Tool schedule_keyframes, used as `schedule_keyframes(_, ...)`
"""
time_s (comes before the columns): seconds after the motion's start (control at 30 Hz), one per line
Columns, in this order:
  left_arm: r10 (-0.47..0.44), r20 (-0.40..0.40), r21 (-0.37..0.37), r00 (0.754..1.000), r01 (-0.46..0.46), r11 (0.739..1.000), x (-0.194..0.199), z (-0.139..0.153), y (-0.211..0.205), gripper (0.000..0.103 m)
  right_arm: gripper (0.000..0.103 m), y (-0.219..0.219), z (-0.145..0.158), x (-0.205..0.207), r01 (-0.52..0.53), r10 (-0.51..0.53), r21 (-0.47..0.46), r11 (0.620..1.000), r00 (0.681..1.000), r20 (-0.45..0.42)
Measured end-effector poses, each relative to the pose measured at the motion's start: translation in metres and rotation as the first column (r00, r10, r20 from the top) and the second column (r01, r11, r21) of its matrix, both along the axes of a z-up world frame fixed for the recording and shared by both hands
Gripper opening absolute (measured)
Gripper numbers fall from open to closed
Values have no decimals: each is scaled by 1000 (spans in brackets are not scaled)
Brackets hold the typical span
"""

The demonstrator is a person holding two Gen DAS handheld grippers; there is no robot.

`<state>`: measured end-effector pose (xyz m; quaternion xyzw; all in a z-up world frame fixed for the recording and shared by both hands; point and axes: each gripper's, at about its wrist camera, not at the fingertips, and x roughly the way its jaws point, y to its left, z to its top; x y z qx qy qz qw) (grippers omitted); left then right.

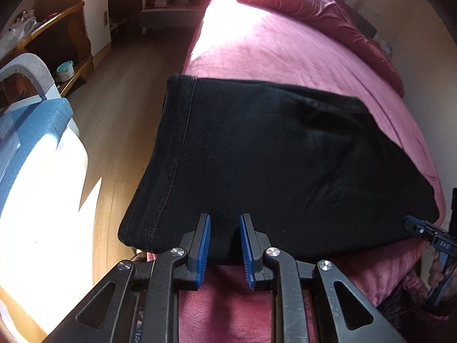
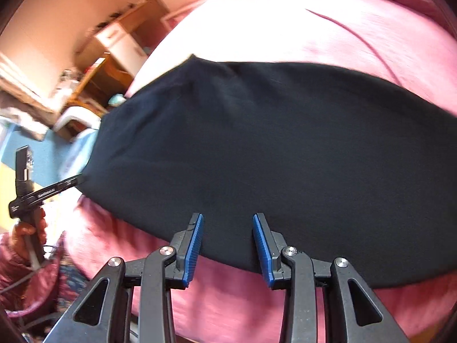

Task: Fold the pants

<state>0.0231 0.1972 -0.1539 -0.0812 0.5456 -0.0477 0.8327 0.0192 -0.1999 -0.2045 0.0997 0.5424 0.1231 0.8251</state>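
The black pants lie folded flat across the pink bed, a tidy block. Left tongs and right tongs hover over its near edge, narrowly parted and empty, likely just after letting go.

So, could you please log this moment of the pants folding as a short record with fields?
surface: pink blanket on a bed
garment: black pants, folded flat, near the bed's front edge
left gripper: jaws apart above the pants' near edge, nothing gripped
right gripper: jaws apart above the near edge, nothing gripped
background: wooden desk, white cabinet
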Motion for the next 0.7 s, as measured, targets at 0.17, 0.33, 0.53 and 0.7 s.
schedule_keyframes(0.17, 13, -29, 14, 1000, -12, 1000, 5, -8, 2, 23, 27, -26, -15, 0, 82, -81, 18, 997, 996, -20)
schedule_keyframes(0.33, 45, 20, 17, 999, -45, 999, 4, 14, -7, 23, 30, -47, -6, -5, 119, -119, 100, 988, 993, -11)
schedule_keyframes(0.53, 8, 97, -87, 995, 1, 996, 4, 43, -39, 27, 30, -129, 17, -17, 314, -324, 219, 924, 946, 12)
schedule_keyframes(0.7, -46, 91, -173, 995, 61, 983, 13, 41, -83, 27, 30, -233, 28, -65, 555, -577, 276, 785, 817, 1)
